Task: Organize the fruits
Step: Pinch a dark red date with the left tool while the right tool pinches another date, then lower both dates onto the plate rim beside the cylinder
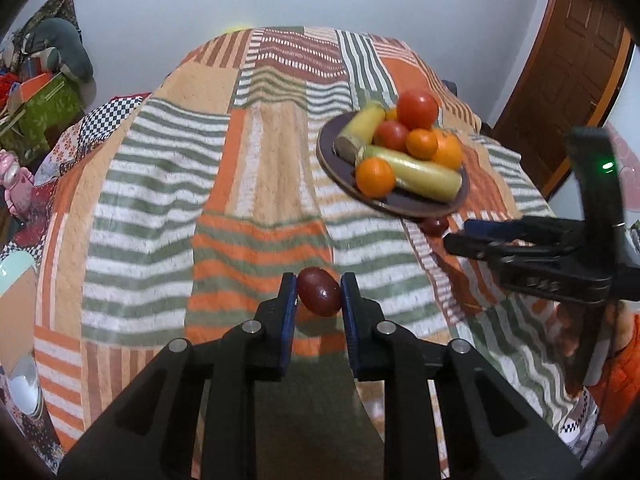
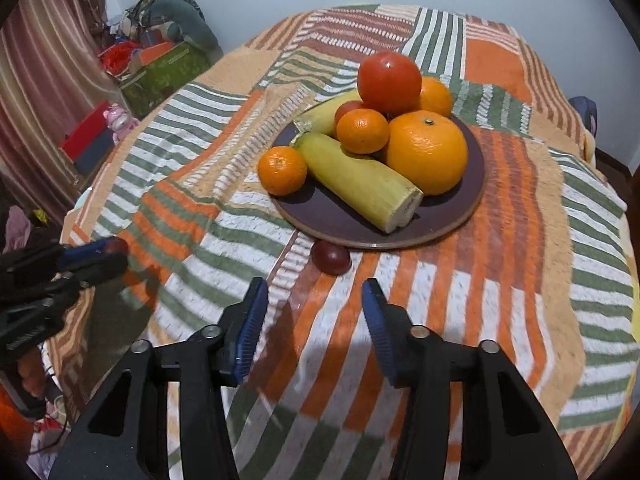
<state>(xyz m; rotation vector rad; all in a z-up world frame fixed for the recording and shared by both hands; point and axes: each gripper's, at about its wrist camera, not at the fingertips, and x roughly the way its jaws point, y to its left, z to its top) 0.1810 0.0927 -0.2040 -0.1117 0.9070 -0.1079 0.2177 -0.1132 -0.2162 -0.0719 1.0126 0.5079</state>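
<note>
My left gripper (image 1: 319,292) is shut on a small dark red plum (image 1: 320,291) and holds it above the striped cloth. It shows at the left of the right wrist view (image 2: 100,256). A dark purple plate (image 2: 474,184) holds tomatoes, oranges and two yellow-green corn cobs. A second dark red plum (image 2: 331,257) lies on the cloth against the plate's near rim; it also shows in the left wrist view (image 1: 435,225). My right gripper (image 2: 314,300) is open and empty, just short of that plum.
The table is covered by an orange, green and white striped cloth (image 1: 224,208). Boxes, toys and bags are piled on the floor at the left (image 1: 36,120). A wooden door (image 1: 576,64) stands at the right.
</note>
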